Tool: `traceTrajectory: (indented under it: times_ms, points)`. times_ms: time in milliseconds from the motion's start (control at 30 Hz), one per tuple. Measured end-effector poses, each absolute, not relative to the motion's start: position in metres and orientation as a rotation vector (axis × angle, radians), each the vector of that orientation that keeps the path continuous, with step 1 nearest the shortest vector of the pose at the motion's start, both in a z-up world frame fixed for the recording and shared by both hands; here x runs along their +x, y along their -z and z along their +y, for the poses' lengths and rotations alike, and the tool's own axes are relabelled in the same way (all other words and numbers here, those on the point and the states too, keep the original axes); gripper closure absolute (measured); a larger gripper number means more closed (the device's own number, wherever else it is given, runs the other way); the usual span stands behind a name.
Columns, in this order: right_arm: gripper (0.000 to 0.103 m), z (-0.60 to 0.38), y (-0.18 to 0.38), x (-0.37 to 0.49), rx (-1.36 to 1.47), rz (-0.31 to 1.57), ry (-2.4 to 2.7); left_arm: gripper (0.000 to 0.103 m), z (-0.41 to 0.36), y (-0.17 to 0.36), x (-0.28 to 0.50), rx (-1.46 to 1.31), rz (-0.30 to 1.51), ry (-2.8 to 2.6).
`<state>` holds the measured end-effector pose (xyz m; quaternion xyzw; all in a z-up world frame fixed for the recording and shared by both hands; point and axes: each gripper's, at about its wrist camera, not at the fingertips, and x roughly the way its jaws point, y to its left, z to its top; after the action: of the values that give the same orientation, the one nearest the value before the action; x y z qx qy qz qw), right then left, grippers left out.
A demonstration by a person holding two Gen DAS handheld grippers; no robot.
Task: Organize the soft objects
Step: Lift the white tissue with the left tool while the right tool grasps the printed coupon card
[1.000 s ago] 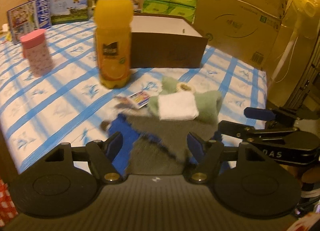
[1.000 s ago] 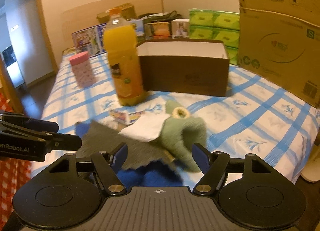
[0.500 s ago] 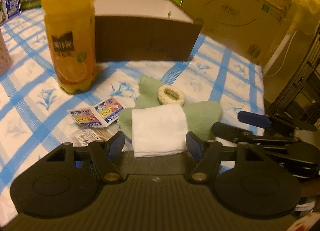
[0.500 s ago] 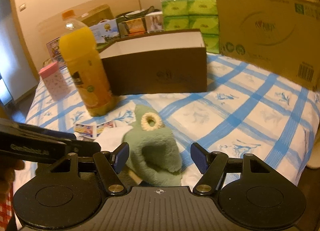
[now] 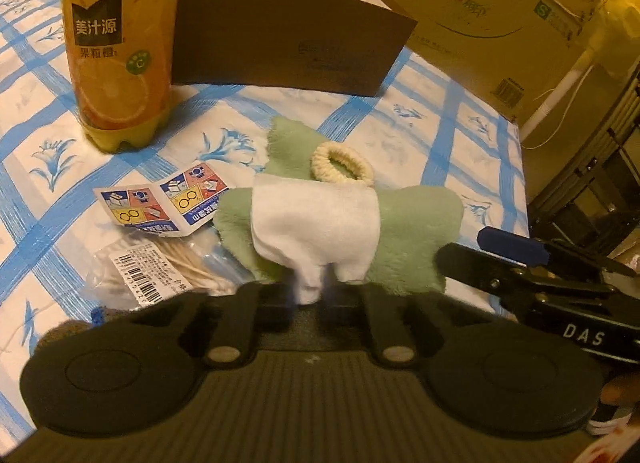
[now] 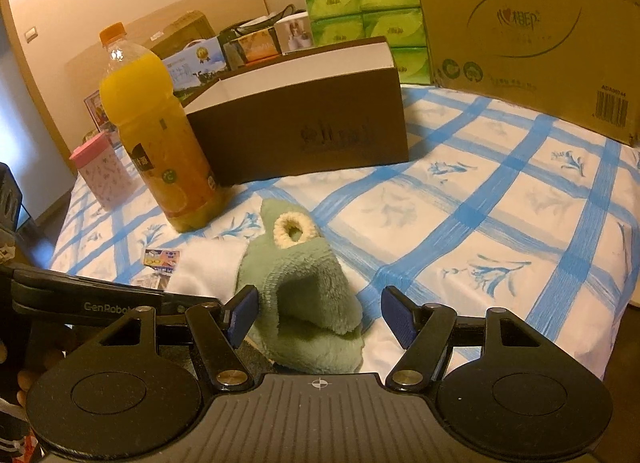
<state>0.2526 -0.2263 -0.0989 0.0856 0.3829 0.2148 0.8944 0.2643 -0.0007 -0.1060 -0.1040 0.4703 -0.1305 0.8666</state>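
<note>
"美汁源" on juice bottle (image 5: 120,43); "DAS", "GenRobot" on gripper bodies; "S" on carton (image 6: 532,35).

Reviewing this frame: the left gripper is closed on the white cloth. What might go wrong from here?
1. The left gripper pinches only the near edge of the white cloth, so it may slip out when lifted.
2. The cloth lies on the green plush slipper, with the cream hair tie just beyond; either could get dragged along.
3. The open right gripper is close by, straddling the slipper; the tools may collide.

Right claw (image 6: 316,313): black frame, blue pads, brass screws; left claw (image 5: 308,295): black, ribbed grey housing.
</note>
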Motion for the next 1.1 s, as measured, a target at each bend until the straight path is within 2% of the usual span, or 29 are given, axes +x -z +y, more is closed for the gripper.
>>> traceTrajectory:
  times_ms: [267,600,867,1100]
  points:
    - [0.034,-0.226,0.092,0.246,0.164,0.771,-0.433,0.099,0.008,0.081,0.241,-0.173,0.868,0.216]
    - [0.035,-0.192,0.064,0.247,0.072,0.616,-0.577,0.099,0.060,0.046,0.216,-0.156,0.747,0.030]
    - [0.055,-0.122,0.075,0.268,-0.096,0.623,-0.792,0.099,0.098,0.046,0.210,-0.169,0.733,-0.072]
    - [0.060,-0.062,0.093,0.286,-0.233,0.677,-0.932,0.099,0.110,0.063,0.217,-0.181,0.760,-0.087]
